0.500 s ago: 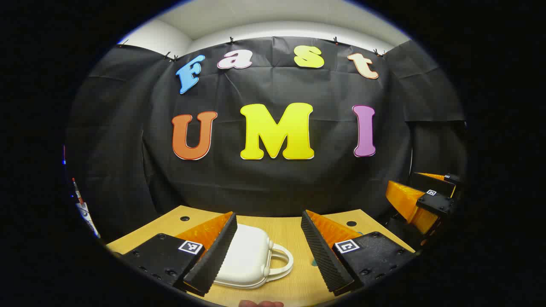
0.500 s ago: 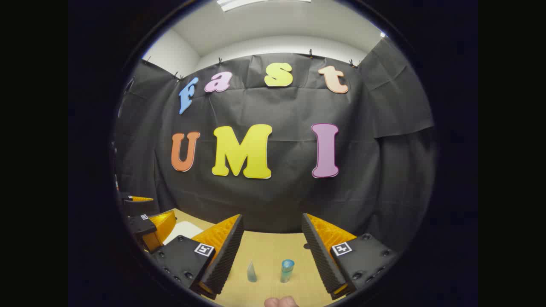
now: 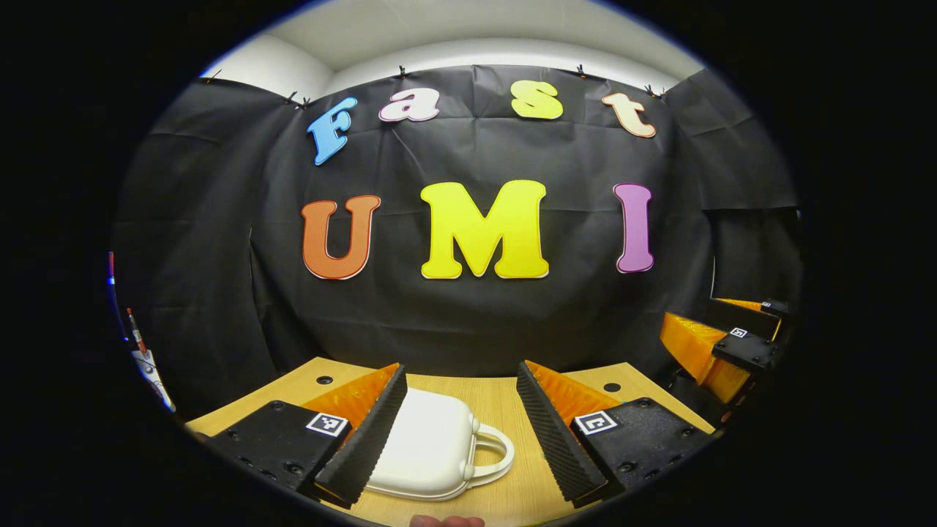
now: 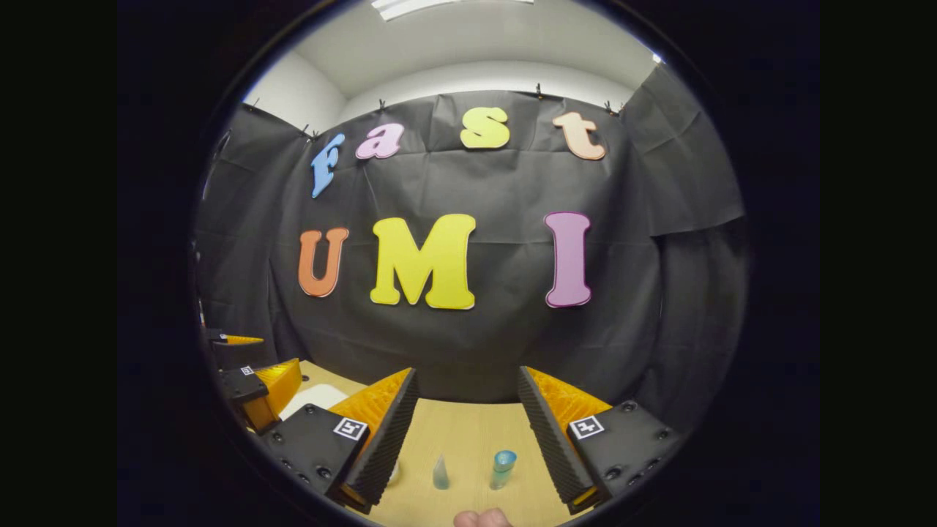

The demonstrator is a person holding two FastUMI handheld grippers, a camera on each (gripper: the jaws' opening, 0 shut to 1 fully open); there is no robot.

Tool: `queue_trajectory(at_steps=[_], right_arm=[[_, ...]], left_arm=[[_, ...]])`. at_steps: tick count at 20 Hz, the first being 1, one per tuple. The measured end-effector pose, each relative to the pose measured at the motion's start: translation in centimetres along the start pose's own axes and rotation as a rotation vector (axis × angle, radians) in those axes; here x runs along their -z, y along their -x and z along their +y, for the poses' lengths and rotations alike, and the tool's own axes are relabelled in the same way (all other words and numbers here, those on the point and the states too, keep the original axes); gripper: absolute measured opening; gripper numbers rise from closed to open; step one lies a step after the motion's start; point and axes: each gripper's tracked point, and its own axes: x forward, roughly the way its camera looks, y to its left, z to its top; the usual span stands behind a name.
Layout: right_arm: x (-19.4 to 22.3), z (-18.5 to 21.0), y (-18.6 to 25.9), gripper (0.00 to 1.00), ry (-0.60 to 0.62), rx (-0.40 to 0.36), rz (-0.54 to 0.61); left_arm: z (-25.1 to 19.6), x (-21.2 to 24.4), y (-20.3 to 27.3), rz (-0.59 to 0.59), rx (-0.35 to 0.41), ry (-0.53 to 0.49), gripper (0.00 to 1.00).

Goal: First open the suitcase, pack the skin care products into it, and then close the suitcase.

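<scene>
— Where's the suitcase [image 3: 432,450] from where you stand?

— Flat on the wooden table [image 3: 505,399], lid shut, toward the near edge. The left gripper [image 3: 461,432] hangs above it with its fingers spread wide, holding nothing. The looped handle [image 3: 492,457] faces the gap between them.

— Looks like a hard shell?

— I'd say so: a small white case, smooth and rounded, probably light and stiff. That gloss could make it slide across the table if the lid gets pushed from one side. I'd catch the lid's front lip beside the handle, and steady the lower half with the other tool.

— And the skin care things?

— Over by the right gripper [image 4: 468,428], also spread open and empty. Between its fingers stand a small clear cone-shaped bottle [image 4: 440,473] and a tube with a blue cap [image 4: 502,468], near the table's front edge and a little apart from each other. Both look slim and tippy; I'd pinch them low on the body rather than at the cap.
</scene>
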Motion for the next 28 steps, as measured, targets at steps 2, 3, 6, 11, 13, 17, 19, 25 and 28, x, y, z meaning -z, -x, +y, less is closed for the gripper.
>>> queue_trajectory(at_steps=[2, 3, 6, 11, 13, 17, 19, 25, 28], right_arm=[[0.1, -0.1, 0.0, 0.81, -0.002, 0.002, 0.001], [0.1, 0.0, 0.0, 0.81, -0.004, 0.001, 0.003], [0.5, 0.2, 0.2, 0.81, 0.001, -0.007, 0.013], [0.6, 0.1, 0.6, 0.81, 0.014, -0.01, 0.009], [0.8, -0.6, 0.6, 0.81, 0.024, 0.003, 0.007], [1.8, -2.6, 0.8, 0.81, 0.034, 0.037, 0.035], [2.7, -3.9, 1.1, 0.81, 0.055, 0.056, 0.05], [8.5, -8.6, 2.9, 0.81, 0.08, 0.094, 0.17], [10.2, -11.4, 3.4, 0.81, 0.068, 0.121, 0.21]], left_arm=[[0.2, -0.1, 0.1, -0.006, -0.004, 0.0, 0.96], [0.2, -0.1, 0.1, -0.006, -0.005, 0.001, 0.96], [0.4, 0.1, 0.1, 0.001, -0.008, 0.005, 0.96], [0.4, 0.3, 0.2, 0.004, -0.007, 0.002, 0.96], [0.3, 0.8, 0.4, 0.009, -0.004, -0.007, 0.96], [-0.5, 2.5, 0.3, 0.039, 0.019, -0.015, 0.96], [-1.5, 4.2, 0.5, 0.069, 0.05, -0.047, 0.96], [-4.9, 13.0, -0.3, 0.236, 0.205, -0.347, 0.98], [-4.8, 17.7, -1.5, 0.309, 0.234, -0.586, 0.97]])
